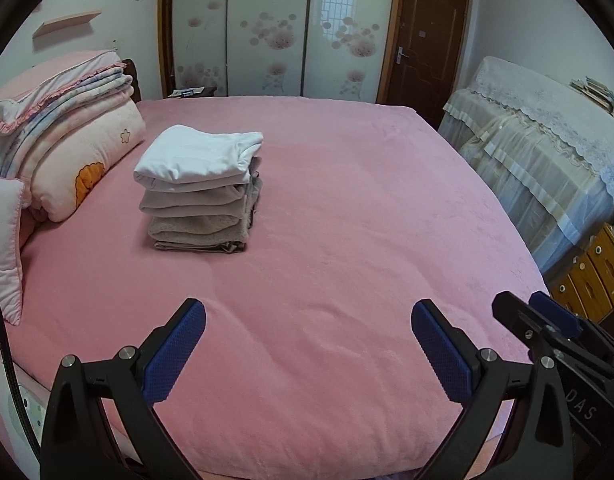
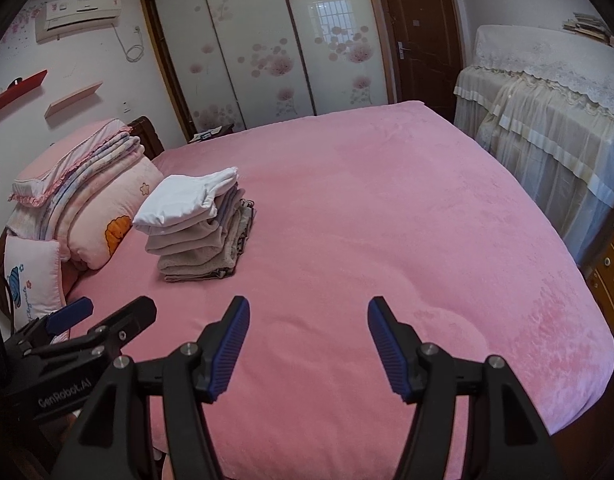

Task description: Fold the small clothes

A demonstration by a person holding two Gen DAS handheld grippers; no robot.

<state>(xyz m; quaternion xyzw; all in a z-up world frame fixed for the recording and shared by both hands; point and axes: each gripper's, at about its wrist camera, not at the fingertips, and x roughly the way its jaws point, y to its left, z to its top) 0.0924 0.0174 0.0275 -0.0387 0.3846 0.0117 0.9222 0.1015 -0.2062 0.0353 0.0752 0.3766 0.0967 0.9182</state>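
At the left, against a roll of pink bedding (image 1: 67, 148), one neat stack of folded small clothes (image 1: 201, 192) is seen on the pink plush bedspread (image 1: 347, 220): a white cotton piece on top, roughly four beige and grey ones beneath. Light, soft and limp handling is expected, best pinched at folded edges. The left gripper (image 1: 307, 340) is held spread and empty; the right gripper (image 2: 309, 340) likewise, well short of the stack.

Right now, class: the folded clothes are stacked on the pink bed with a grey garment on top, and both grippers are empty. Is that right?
Not quite. The top garment of the stack is white, as the left wrist view shows. The pink bed and the empty left gripper and right gripper are right.
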